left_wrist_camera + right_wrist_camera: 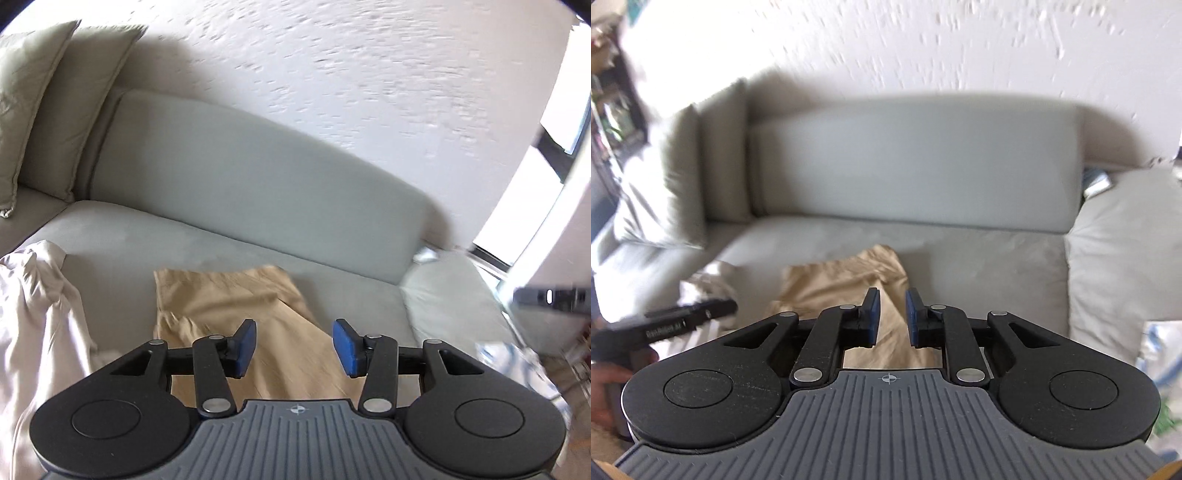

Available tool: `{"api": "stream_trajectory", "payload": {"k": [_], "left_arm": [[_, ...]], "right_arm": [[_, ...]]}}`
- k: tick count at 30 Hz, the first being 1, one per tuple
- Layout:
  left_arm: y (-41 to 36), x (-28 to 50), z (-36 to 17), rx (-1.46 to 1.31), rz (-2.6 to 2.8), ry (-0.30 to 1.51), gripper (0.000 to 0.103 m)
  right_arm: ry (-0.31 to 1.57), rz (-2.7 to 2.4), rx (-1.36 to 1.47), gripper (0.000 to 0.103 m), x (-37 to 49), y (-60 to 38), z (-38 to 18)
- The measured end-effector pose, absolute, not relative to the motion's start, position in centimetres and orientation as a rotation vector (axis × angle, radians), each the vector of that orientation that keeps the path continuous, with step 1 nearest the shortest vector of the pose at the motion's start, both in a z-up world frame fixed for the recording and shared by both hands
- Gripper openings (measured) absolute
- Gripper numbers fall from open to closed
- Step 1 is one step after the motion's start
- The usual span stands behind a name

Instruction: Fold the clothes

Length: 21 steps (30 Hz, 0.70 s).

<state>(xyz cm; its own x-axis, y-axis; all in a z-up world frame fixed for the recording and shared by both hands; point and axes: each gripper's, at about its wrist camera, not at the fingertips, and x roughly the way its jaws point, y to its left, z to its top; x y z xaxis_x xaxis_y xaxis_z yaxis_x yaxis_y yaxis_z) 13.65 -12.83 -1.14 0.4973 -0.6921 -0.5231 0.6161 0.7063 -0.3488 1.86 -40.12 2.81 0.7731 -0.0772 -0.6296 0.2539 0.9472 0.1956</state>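
A tan garment (236, 302) lies folded flat on the grey sofa seat (122, 254), and it shows again as tan cloth (842, 277) in the right wrist view. My left gripper (294, 349) hovers above its near part, open, with nothing between the blue pads (245, 349). My right gripper (892, 317) also hangs above the garment, its pads a narrow gap apart with only air between them. The left gripper's body (665, 325) appears at the lower left of the right wrist view, held by a hand (605, 384).
A crumpled pale cloth (33, 314) lies left of the tan garment. Cushions (55, 107) lean at the sofa's left end, and a grey pillow (1123, 258) sits at the right end. The backrest (240, 173) and a white wall rise behind. A bright window (528, 192) is at the right.
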Motion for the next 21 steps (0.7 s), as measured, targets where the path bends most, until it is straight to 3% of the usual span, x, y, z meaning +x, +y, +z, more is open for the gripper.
{"api": "stream_trajectory", "payload": {"k": [3,8,9,10,11,17,21], "left_arm": [[-11.5,9.5,-0.4,-0.079,-0.778,0.690,0.050],[-11.6,4.2,-3.1,-0.030,-0.804,0.812,0.046],[-12.2,3.4,-4.6,-0.022,-0.804,0.852,0.035],[-12.7,2.7,-6.0,-0.013,-0.794,0.878,0.017],[-13.7,1.9,-7.5,0.013,-0.775,0.896,0.015],[-17.9,1.6,-13.9,0.190,-0.647,0.898,0.012],[-17.2,3.3,-16.0,0.187,-0.615,0.965,0.018]], "right_arm": [[0.616,-0.163,0.297,0.040,-4.0,-39.6,5.7],[0.668,-0.083,0.381,0.042,-8.2,-38.1,2.6],[0.712,-0.062,0.393,0.041,-8.2,-37.5,0.7],[0.756,-0.049,0.396,0.028,-7.8,-36.8,-1.7],[0.794,-0.038,0.396,0.015,-7.4,-36.1,-4.0],[0.925,0.005,0.401,0.011,-5.3,-32.0,-14.9],[0.962,-0.075,0.294,0.000,-5.5,-31.5,-19.3]]}}
